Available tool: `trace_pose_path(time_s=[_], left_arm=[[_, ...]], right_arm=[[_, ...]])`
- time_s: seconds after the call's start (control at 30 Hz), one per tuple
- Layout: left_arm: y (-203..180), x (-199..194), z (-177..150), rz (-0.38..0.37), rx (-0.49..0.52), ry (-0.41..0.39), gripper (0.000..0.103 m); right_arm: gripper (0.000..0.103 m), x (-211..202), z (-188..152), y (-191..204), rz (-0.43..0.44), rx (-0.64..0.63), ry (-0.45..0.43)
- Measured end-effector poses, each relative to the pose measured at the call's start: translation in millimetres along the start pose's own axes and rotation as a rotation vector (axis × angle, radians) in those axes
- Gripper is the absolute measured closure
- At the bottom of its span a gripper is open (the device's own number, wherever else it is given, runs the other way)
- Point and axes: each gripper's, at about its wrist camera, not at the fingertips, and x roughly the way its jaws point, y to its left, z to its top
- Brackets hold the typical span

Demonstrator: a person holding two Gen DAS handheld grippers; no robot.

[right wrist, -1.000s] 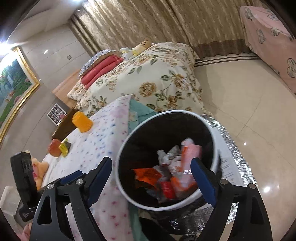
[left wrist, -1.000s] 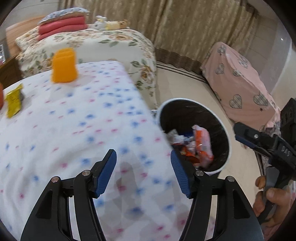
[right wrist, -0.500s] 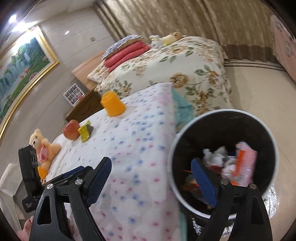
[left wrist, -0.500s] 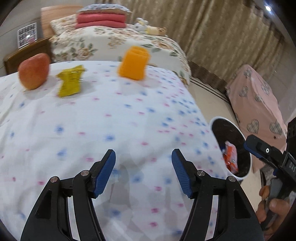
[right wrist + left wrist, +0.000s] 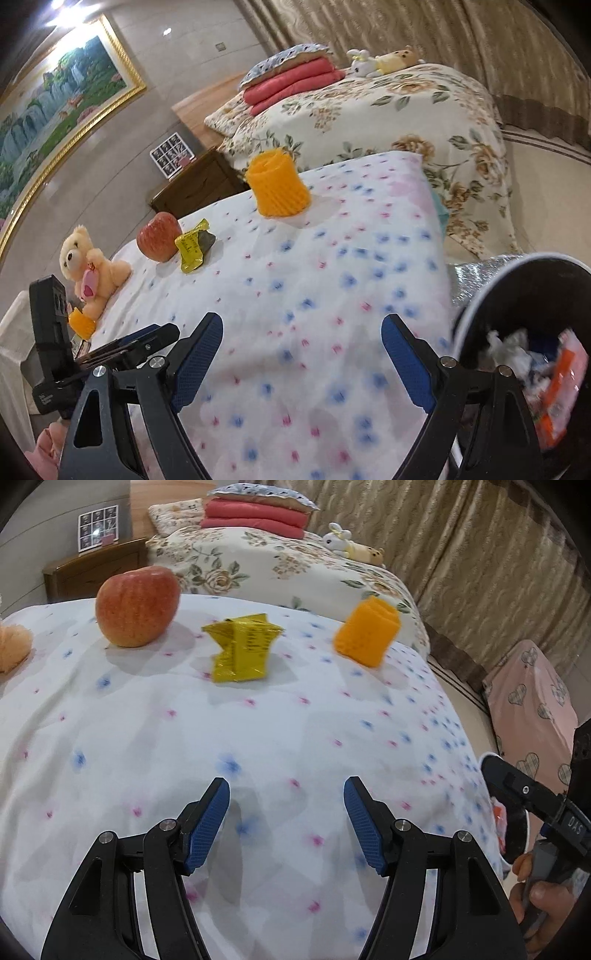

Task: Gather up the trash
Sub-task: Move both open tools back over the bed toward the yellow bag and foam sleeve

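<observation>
Nearest us, our left hand-held gripper (image 5: 286, 825) hangs over the near part of the surface (image 5: 258, 738) with its blue pads spread wide and nothing between them. Our right hand-held gripper (image 5: 303, 363) is likewise wide open and empty, over the near right portion of the same dotted cloth. Between both grippers and the objects ahead, the cloth lies bare, a broad stretch of open room. Just off the right edge of the surface, low beside it, stands the black trash bin (image 5: 517, 280) with a white rim, already holding crumpled wrappers (image 5: 554, 373); in the left wrist view only a sliver of it shows behind the right gripper's body. Further in, toward the far left part of the surface, the yellow wrapper (image 5: 242, 650) lies crumpled, well apart from both grippers. From the right wrist view it sits just beside the apple (image 5: 136, 605), possibly touching it; from the left wrist view a gap shows between them. The orange cup (image 5: 367, 629) stands near the far right corner, well apart from the wrapper, with clear cloth around it. At the left edge a teddy bear (image 5: 86, 264) sits, with a small orange object (image 5: 82, 322) by its feet. Beyond the far edge stand a wooden nightstand (image 5: 195, 181) and a floral bed (image 5: 369, 110) carrying folded red blankets (image 5: 291, 86) and soft toys (image 5: 384, 57). Open floor (image 5: 546, 184) lies to the right of the bed.
</observation>
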Motion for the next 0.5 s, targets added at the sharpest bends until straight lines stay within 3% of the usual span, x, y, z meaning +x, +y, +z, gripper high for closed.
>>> trace_pose_path(time_s=[0.43,0.5], left_arm=[[18,27,37,0.029,-0.017,-0.011,0.037],[21,33,44,0.037,-0.017,-0.027,0.033]], right_arm=[[0.014,55,33,12,0.035,-0.047,0.035],[0.014,63,39,13,0.041,-0.055,0.034]])
